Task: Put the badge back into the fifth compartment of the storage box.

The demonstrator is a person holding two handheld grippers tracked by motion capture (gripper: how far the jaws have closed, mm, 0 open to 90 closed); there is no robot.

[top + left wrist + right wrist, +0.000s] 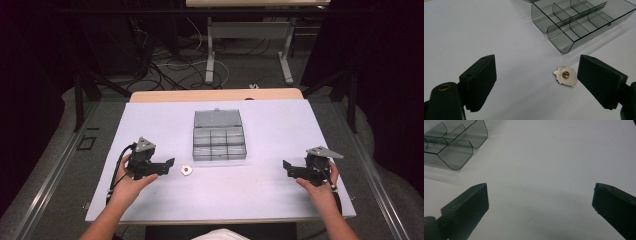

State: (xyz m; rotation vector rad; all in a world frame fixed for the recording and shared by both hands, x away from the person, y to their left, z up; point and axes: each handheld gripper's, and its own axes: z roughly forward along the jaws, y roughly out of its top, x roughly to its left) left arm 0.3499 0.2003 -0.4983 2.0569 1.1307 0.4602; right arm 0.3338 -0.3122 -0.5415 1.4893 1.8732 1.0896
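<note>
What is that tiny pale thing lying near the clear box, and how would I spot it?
Start at the smoky clear divided box mid-table on the white sheet. Look toward its near left corner, just ahead of the open left gripper. There lies a small pale badge, jagged-edged with a brass stud at its centre, the sheet's one loose item.

Sitting on the table [150,200]: one box [219,142] with six compartments, one badge [186,170], two grippers [169,163] [285,167].

Small silver badge [565,75] flat on table, near open smoky compartment box [219,143]
</note>
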